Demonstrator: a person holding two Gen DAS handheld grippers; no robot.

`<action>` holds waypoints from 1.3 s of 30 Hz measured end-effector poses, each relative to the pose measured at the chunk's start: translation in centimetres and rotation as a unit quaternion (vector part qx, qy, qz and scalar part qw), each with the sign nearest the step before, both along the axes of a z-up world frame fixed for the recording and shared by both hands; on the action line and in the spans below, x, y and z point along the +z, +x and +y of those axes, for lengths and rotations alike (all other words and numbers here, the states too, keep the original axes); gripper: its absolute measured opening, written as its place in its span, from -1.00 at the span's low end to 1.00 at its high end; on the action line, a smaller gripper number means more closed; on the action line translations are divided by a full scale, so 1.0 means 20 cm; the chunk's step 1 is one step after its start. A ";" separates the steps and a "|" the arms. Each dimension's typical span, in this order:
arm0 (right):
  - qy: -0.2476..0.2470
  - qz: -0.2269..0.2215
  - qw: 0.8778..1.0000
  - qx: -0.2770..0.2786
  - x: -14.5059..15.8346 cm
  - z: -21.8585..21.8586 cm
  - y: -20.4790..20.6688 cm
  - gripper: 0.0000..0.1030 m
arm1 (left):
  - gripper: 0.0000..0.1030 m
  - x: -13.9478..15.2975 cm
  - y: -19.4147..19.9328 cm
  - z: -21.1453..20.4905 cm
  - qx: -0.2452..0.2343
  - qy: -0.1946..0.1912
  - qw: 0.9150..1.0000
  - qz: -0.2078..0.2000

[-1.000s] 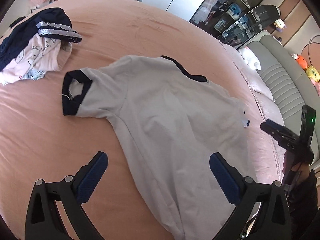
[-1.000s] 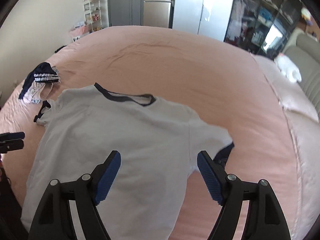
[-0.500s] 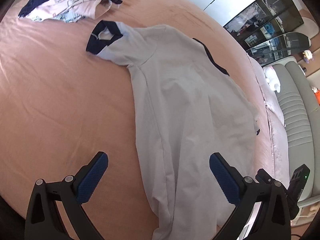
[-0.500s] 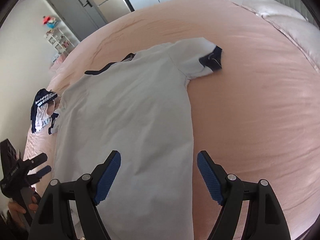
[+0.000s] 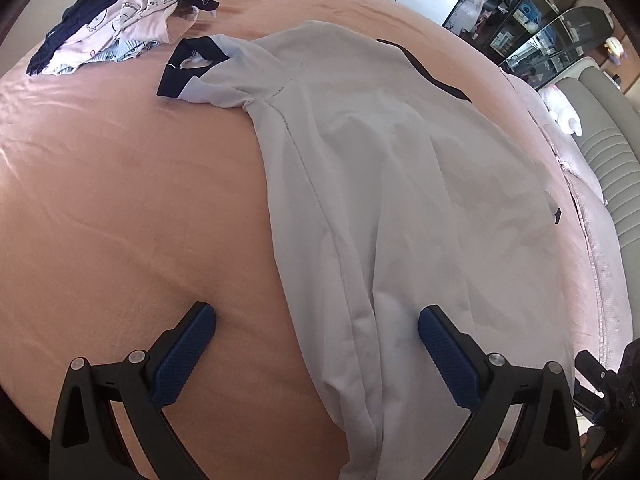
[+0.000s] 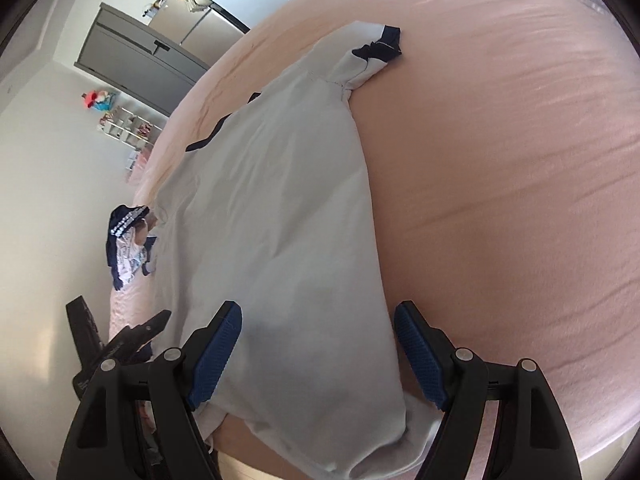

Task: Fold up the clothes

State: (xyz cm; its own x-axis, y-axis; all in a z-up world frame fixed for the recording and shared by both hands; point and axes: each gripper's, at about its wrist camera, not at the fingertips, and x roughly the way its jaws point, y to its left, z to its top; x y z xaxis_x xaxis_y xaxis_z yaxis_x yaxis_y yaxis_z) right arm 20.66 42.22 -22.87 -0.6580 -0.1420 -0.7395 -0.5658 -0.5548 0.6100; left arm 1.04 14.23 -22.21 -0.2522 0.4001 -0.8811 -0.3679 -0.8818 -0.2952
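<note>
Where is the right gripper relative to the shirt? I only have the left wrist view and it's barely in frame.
Observer: The right gripper is open and straddles the right side edge of the T-shirt near the hem. One finger is over the cloth, the other over the bare bedsheet. It grips nothing.
Operator: Is the right sleeve flat? I only see a dark speck there.
Observer: No. The right sleeve is bunched at the seam, and its navy cuff is crumpled.
</note>
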 end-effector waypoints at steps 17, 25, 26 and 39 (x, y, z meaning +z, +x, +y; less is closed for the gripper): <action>0.011 -0.009 1.000 -0.004 0.00 -0.10 0.03 -0.50 | -0.79 0.04 0.02 -0.05 -0.005 0.054 0.997 -0.053; 0.035 0.007 0.999 0.002 0.10 -0.08 0.03 -0.70 | -0.90 0.24 -0.13 -0.26 0.004 0.026 1.000 -0.002; 0.035 0.011 0.999 0.003 0.12 -0.07 0.03 -0.71 | -0.90 0.27 -0.16 -0.30 0.010 0.014 1.000 0.008; 0.083 0.002 0.996 0.016 0.22 -0.05 -0.01 -0.71 | -0.80 0.30 -0.15 -0.22 0.012 0.055 0.998 -0.009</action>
State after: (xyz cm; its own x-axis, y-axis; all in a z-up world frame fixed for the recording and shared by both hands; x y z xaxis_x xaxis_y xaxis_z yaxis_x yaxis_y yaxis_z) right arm 20.54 41.17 -18.38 -0.6574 -0.0389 -0.7525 -0.5439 -0.6667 0.5096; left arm -1.90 9.87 -16.12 -0.2477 0.4893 -0.8362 -0.3409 -0.8519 -0.3975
